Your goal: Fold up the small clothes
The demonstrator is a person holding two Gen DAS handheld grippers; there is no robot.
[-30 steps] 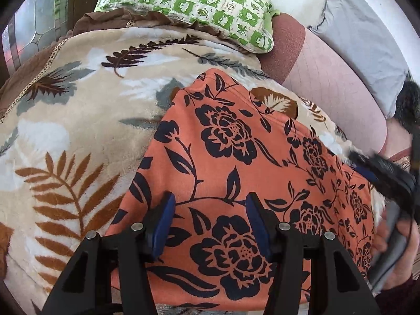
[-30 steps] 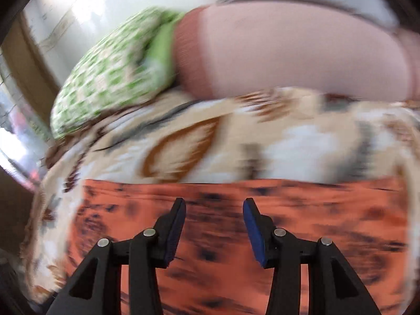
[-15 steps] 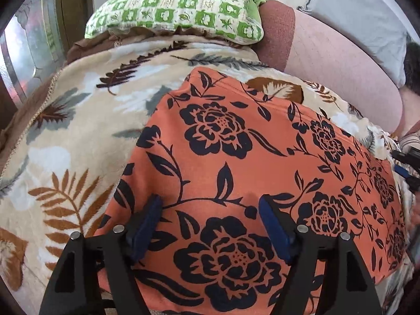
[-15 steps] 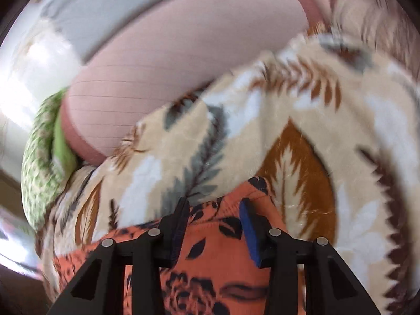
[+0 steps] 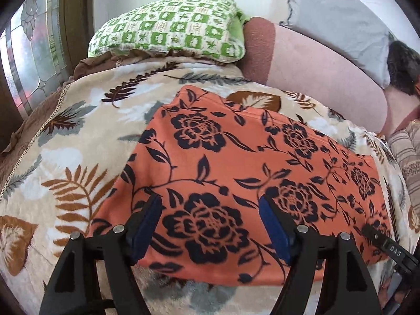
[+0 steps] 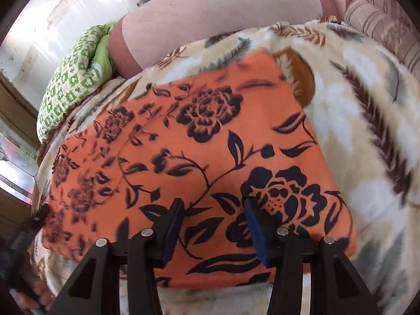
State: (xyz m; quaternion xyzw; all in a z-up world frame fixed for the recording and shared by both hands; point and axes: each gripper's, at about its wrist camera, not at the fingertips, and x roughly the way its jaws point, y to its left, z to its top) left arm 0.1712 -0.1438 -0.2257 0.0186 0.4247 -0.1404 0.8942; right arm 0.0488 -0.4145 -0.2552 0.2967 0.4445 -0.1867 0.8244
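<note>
Where the bed meets the wall, a green-and-white checked pillow point(image 5: 168, 29) lies at the far edge of a cream blanket point(image 5: 65, 157) printed with brown and grey leaves, and beside it a long pink bolster point(image 5: 323, 68) runs along that same far edge under a grey cushion point(image 5: 338, 13). A window with leaded glass point(image 5: 29, 60) fills the side of the room past the pillow. A striped fabric point(image 5: 407, 157) shows at the blanket's other side.

The orange garment with dark flowers point(image 5: 236, 162) lies spread flat on the blanket — a broad, smooth shape reaching from near the bolster to the near edge of the bed.

The left gripper point(image 5: 210, 225) points down over the garment's near edge, its blue pads spread wide, nothing pinched between them. The right gripper point(image 6: 214, 225) hangs tilted down over the near corner of the same garment; its jaws are opening, with only flat cloth beneath and no fold caught in them. In the right wrist view, the fingers of a hand point(image 6: 39, 296) gripping the other tool's dark handle show at the lower corner — blurred.
</note>
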